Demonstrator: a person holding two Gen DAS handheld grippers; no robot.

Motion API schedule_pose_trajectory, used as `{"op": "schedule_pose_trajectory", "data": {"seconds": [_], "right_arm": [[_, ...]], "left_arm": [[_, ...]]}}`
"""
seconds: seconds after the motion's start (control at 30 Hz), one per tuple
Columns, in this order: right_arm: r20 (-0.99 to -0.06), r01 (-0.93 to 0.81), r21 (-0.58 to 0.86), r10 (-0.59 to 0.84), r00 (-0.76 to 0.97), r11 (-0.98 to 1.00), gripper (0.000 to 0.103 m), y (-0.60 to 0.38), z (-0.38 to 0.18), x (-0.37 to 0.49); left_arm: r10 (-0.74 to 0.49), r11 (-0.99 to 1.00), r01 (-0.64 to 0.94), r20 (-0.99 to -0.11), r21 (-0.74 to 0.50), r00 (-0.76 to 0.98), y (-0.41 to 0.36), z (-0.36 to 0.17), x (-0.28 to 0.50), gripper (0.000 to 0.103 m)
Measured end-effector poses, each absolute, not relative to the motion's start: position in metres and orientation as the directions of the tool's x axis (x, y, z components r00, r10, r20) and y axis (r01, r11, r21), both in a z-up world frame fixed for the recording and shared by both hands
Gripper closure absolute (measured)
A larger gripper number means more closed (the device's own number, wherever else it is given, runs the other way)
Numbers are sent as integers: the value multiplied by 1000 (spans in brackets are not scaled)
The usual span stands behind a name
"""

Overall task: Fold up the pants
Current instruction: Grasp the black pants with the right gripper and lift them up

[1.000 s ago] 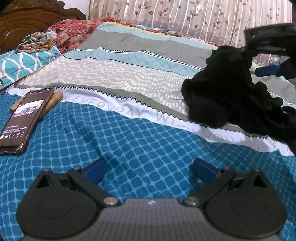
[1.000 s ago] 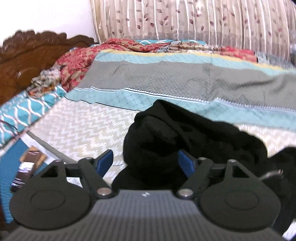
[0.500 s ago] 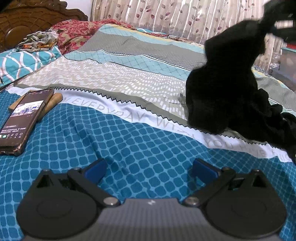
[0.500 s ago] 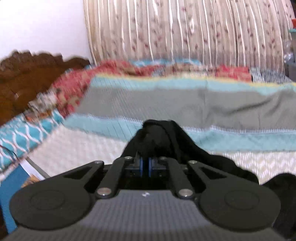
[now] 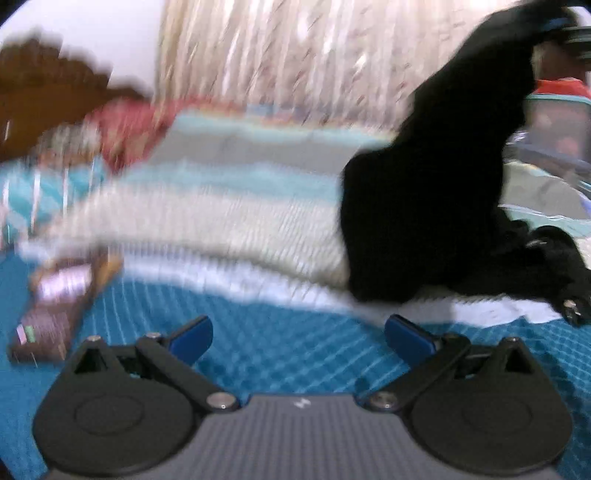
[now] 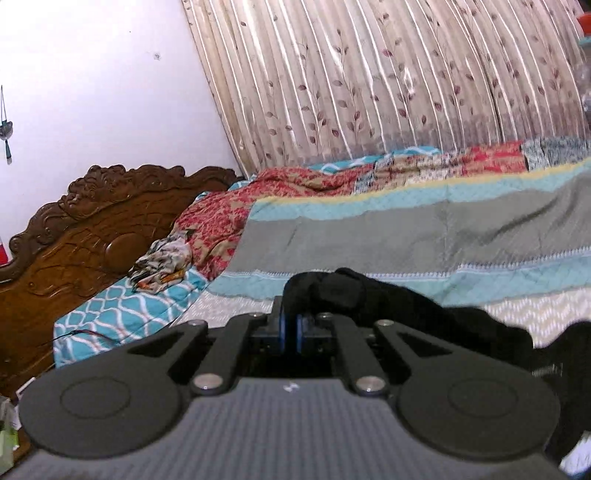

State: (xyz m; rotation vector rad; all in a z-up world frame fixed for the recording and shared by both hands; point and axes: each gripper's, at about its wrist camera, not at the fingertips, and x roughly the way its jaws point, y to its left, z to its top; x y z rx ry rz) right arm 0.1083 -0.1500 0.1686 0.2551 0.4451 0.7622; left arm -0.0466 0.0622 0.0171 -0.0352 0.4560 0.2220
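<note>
Right hand-held gripper [image 6: 290,328] clamped on a bunched edge of the black pants [image 5: 436,192], which hang from it, lower part heaped on the bed [image 5: 295,354]. Left hand-held gripper [image 5: 299,332] apart, empty, over the blue bedspread. Advice: lift until cloth hangs free, then the left pinches the waistband beside the right; avoid the phone [image 5: 55,306].

View blurred throughout. Left gripper [image 5: 298,334] sat low in frame, its 2 blue pads spread wide with only the blue checked bedspread [image 5: 280,354] between them. Black pants [image 5: 428,192] were drawn up in a peak toward the upper right corner, where the right gripper [image 5: 554,23] pinched their top; the lower part lay bunched on the striped quilt [image 5: 221,221]. A phone [image 5: 55,317] lay at left. Carved headboard [image 5: 48,92] and curtain [image 5: 280,48] stood behind.
</note>
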Motion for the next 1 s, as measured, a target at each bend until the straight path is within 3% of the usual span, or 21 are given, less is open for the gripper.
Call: {"op": "schedule_pose_trajectory", "data": {"seconds": [0.2,0.57,0.6,0.63,0.67,0.7,0.73,1.0], "right_arm": [[-355,-647,380,750,559,661,95,-147,158,87],[-295,-725,416,835,464,550,95,-148,168,61],[-294,-732,414,840,455,541,95,-147,168,59],[-293,-739,413,846,446,533,95,-146,168,57],[-290,-745,412,851,438,524,95,-145,169,56],[-287,-749,410,854,435,520,95,-145,169,56],[-284,-751,409,854,436,519,95,-144,169,56],[-290,-673,456,812,507,583,76,-166,159,70]], "left_arm": [[143,982,-107,-246,156,959,14,52,-54,0],[169,964,-147,-87,221,982,-20,85,-29,0],[168,964,-147,-75,220,983,-20,86,-34,7],[150,966,-131,-69,225,986,-21,88,-36,34],[129,968,-108,-80,228,988,-22,88,-38,50],[108,970,-82,-105,230,989,-22,89,-36,73],[99,973,-70,-120,222,988,-21,88,-36,87],[157,987,-140,-292,80,943,20,81,-17,88]]}}
